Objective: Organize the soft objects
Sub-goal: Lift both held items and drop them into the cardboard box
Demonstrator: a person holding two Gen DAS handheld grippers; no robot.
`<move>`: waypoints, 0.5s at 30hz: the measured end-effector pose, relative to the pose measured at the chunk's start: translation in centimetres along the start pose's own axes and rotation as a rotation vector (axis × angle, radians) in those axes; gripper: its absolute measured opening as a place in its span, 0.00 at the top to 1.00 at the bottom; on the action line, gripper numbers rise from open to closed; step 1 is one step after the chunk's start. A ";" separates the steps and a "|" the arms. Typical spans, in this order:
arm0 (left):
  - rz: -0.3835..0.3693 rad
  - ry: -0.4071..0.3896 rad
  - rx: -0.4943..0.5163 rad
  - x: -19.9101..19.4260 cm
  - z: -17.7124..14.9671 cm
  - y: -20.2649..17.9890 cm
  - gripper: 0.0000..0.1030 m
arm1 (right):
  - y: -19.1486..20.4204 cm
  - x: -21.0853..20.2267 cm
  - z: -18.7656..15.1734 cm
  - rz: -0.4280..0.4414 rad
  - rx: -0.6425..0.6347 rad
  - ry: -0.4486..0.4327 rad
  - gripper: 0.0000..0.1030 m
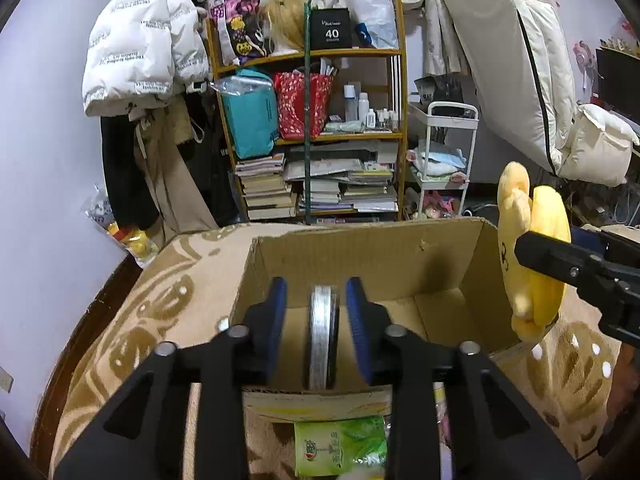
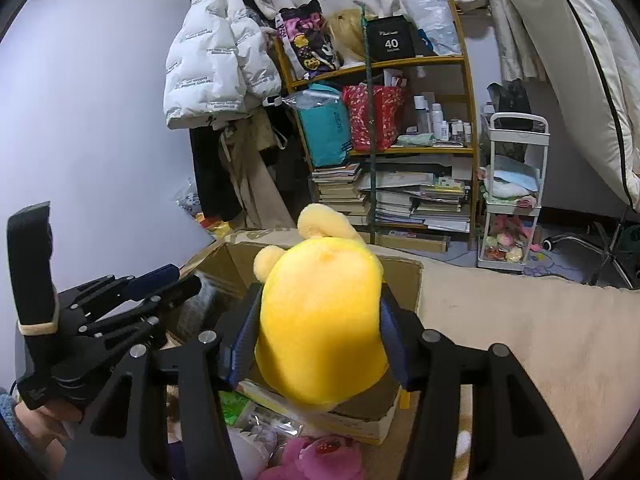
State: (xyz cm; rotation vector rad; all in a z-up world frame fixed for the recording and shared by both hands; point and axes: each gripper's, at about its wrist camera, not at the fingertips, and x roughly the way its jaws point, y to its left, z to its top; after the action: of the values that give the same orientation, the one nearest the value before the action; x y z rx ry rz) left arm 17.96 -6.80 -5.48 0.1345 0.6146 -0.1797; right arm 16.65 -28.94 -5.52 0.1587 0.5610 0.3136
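From the left wrist camera, the left gripper hangs over the open cardboard box, its blue pads spread apart with nothing gripped; a grey-rimmed disc stands on edge in the gap between them, touching neither. At the box's right wall the yellow plush toy is carried by the right gripper. From the right wrist camera, the right gripper is clenched on the yellow plush toy, held above the box's near rim, with a pink plush lying below.
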 end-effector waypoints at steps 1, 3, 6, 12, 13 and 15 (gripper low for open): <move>0.004 0.001 -0.006 0.0 -0.1 0.1 0.61 | 0.0 0.0 0.0 0.000 0.002 0.002 0.38; 0.019 -0.006 -0.013 -0.2 -0.2 0.2 0.49 | 0.0 -0.1 -0.1 0.001 0.009 -0.002 0.34; 0.029 -0.019 -0.019 -0.6 -0.1 0.4 0.45 | -0.2 -0.3 0.0 0.018 0.025 -0.005 0.31; 0.078 -0.021 -0.030 -1.4 -0.2 0.8 0.25 | -0.3 -0.4 -0.1 0.002 0.037 -0.007 0.13; 0.085 -0.017 -0.031 -1.5 -0.2 0.9 0.22 | -0.1 -0.6 -0.1 -0.006 0.039 -0.006 0.10; 0.091 -0.016 -0.040 -2.0 -0.3 1.1 0.17 | 0.1 -0.8 -0.2 -0.006 0.038 -0.001 0.09</move>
State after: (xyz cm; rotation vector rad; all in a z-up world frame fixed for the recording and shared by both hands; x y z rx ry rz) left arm 16.45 -5.48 -4.49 0.1223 0.5943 -0.0802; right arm 15.90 -29.14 -5.25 0.1939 0.5666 0.2973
